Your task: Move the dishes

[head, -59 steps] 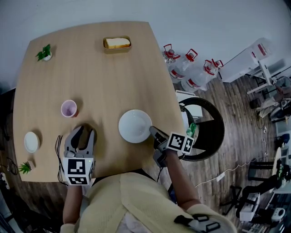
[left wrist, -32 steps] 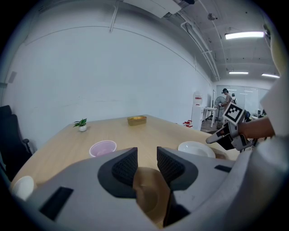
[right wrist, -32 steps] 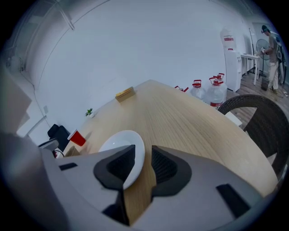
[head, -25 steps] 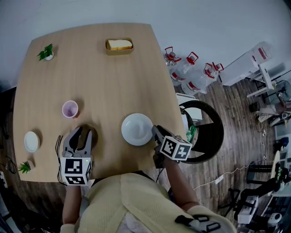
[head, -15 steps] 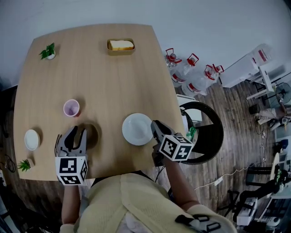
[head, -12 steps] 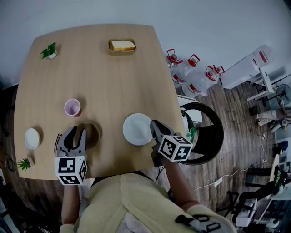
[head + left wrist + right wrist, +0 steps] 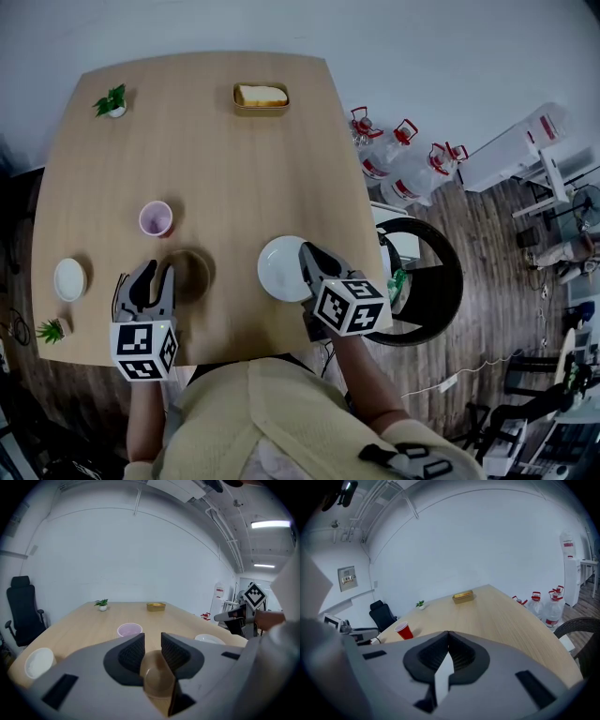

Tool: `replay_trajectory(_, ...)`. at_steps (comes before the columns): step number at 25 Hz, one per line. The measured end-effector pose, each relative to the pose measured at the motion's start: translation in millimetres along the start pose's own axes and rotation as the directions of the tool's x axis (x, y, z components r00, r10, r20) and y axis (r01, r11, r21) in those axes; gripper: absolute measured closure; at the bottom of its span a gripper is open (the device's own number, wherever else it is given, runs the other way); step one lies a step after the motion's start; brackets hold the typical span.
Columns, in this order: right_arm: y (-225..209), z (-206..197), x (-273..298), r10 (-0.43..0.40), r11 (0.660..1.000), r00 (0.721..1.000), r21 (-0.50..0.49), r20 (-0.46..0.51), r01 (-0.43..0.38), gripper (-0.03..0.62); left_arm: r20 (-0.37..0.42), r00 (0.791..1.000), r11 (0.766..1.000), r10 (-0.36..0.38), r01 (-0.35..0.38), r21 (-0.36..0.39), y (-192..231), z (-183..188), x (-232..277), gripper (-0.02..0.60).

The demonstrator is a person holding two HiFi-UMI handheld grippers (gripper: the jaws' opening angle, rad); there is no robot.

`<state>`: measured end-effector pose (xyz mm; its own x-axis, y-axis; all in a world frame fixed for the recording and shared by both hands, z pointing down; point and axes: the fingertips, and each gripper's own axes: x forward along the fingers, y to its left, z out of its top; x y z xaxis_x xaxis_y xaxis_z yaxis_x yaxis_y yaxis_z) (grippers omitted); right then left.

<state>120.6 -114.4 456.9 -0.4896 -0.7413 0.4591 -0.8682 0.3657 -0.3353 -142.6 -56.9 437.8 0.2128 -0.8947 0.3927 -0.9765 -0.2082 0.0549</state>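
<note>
Plainly the right gripper (image 7: 311, 261) has hold of the round white plate (image 7: 279, 267) near the light wooden bench's (image 7: 216, 159) right edge. Its fingers have just been closing and are now clamped on the plate's rim. From above, the gripper's body covers that side of the plate, and the right gripper view shows only a thin white sliver of it between the pads. Whether the plate rests on the bench or hangs just above it is hard to judge. The left gripper (image 7: 153, 279) has also just been closing, yet its fingers stand apart. The brown wooden bowl (image 7: 192, 274) shows through their gap in the left gripper view, its lower part hidden behind the gripper's body. From overhead, the bowl sits just beside the fingertips, so I cannot tell whether its rim lies between them. A pink cup (image 7: 156, 218) stands beyond.
</note>
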Motion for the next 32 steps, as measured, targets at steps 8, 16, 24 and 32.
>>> replay_trajectory(8,38.0,-2.4,9.7,0.108,0.992,0.994,-0.068,-0.015,-0.108,0.579,-0.013,1.0,1.0,0.004,-0.004,-0.001,0.4,-3.8,-0.1,0.482)
replay_trajectory(16,55.2,-0.8,11.5,0.164,0.979,0.986,-0.121,-0.02,-0.165,0.58,-0.027,1.0,1.0,0.012,-0.012,0.001,3.0,-5.9,1.0,0.494)
replay_trajectory(24,67.4,3.8,11.9,0.182,0.969,0.983,-0.17,-0.011,-0.181,0.58,-0.031,0.999,1.0,0.016,-0.016,-0.002,5.9,-5.3,1.7,0.494)
replay_trajectory(32,67.5,3.4,16.0,0.192,0.967,0.981,-0.166,-0.019,-0.192,0.58,-0.031,0.999,1.0,0.022,-0.023,-0.006,6.0,-2.9,4.1,0.494)
